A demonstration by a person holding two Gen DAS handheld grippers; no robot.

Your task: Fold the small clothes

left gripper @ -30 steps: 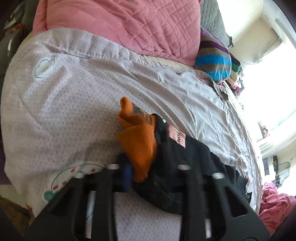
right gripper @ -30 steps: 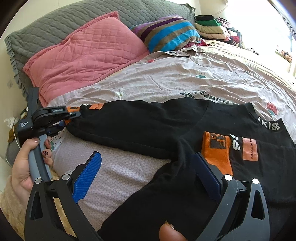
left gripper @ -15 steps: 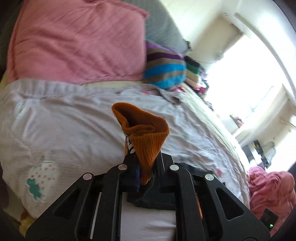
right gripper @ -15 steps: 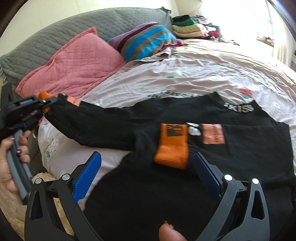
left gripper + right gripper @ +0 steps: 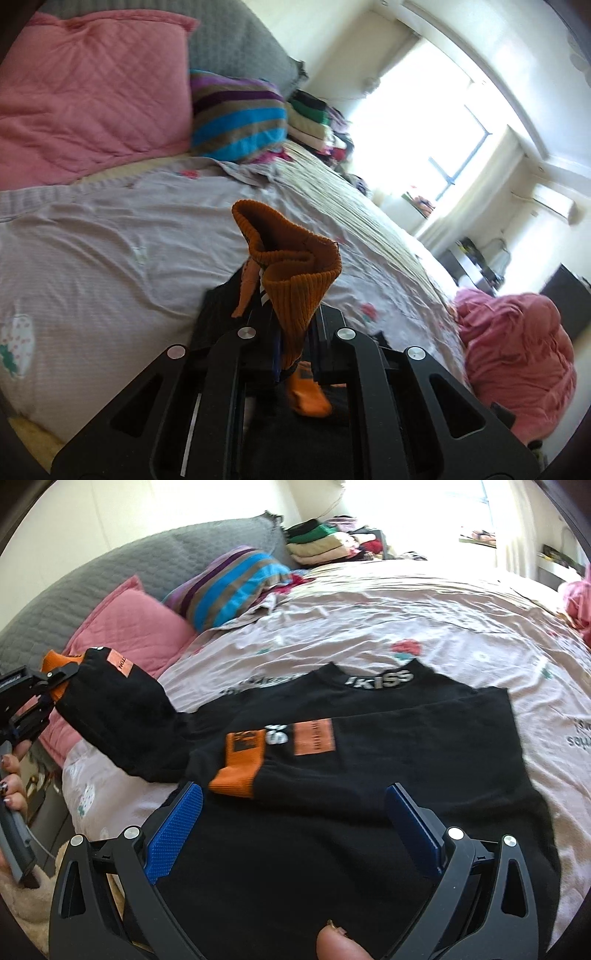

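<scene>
A black sweater [image 5: 369, 775] with orange cuffs and a lettered collar lies flat on the bed. One sleeve is folded across its chest, with its orange cuff [image 5: 242, 766] just ahead of my right gripper [image 5: 293, 823], which hovers open over the hem. My left gripper [image 5: 293, 332] is shut on the other orange cuff [image 5: 295, 273], which stands up crumpled between the jaws. In the right wrist view the left gripper [image 5: 48, 686] holds that sleeve [image 5: 110, 709] lifted at the far left, above the bed's edge.
A pink pillow [image 5: 88, 96] and a striped cushion [image 5: 236, 114] lie at the head of the bed, against a grey headboard [image 5: 122, 565]. Folded clothes [image 5: 321, 542] are stacked behind them. A pink heap [image 5: 517, 354] sits at the bed's far side. A thumb [image 5: 340, 943] shows below the right gripper.
The left gripper closed on the orange cuff and lifted the sleeve up off the bed. The right gripper, still open, slid along over the sweater's body.
</scene>
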